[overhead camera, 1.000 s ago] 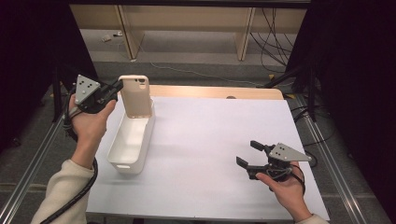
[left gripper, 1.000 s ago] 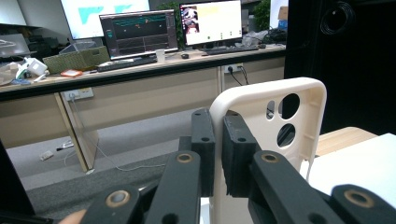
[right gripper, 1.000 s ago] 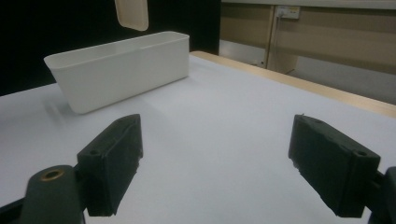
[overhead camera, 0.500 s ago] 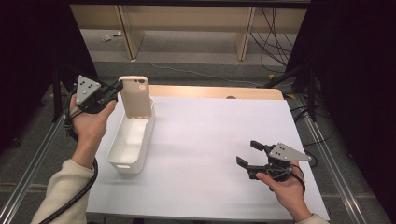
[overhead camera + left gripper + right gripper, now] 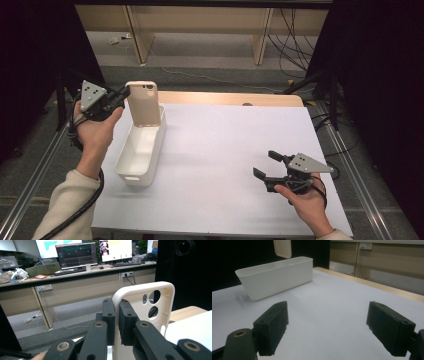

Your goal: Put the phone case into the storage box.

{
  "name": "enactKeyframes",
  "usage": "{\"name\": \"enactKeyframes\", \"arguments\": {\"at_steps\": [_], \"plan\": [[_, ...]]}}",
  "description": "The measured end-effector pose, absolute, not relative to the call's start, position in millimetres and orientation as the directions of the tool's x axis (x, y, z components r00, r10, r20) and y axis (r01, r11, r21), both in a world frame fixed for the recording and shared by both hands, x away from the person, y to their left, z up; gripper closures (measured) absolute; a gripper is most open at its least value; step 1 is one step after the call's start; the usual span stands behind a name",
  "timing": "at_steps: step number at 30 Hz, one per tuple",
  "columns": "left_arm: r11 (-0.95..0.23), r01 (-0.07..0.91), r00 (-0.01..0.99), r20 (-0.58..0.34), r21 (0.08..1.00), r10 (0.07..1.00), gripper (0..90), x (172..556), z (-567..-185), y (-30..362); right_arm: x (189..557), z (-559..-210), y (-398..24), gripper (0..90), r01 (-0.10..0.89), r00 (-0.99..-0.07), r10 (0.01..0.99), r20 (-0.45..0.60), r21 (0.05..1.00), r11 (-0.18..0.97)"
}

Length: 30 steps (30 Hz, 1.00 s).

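A cream phone case (image 5: 144, 103) hangs upright above the far end of a white rectangular bin (image 5: 140, 150). My left gripper (image 5: 122, 94) is shut on the case's left edge, level, at the table's far left. In the left gripper view the case (image 5: 150, 315) shows its camera cut-outs, and the gripper (image 5: 117, 320) pinches its rim. My right gripper (image 5: 267, 165) rests open low over the table at the near right, nothing between its fingers. The right gripper view has the open gripper (image 5: 327, 332), the bin (image 5: 277, 276) beyond it and the case's lower end (image 5: 282, 248) above the bin.
A white sheet (image 5: 225, 150) covers the table, with a wooden strip (image 5: 230, 98) along its far edge. Metal rails (image 5: 350, 160) run down both sides. Cables (image 5: 290, 30) lie on the floor behind. Desks with monitors (image 5: 75, 255) stand beyond.
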<state>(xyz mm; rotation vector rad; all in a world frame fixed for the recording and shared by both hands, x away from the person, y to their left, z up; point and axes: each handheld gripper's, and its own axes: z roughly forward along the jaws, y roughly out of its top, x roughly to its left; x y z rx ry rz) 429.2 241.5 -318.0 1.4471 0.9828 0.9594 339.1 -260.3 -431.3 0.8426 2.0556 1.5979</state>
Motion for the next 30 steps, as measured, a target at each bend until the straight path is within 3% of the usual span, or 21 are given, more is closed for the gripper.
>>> {"name": "enactKeyframes", "arguments": {"at_steps": [30], "plan": [[-0.084,0.066,0.325,0.058,0.994,0.944,84.2,439.0,-320.0,248.3,338.3,-432.1,-259.6,18.7,0.230,-0.727,0.685,0.057,0.959,0.165]]}}
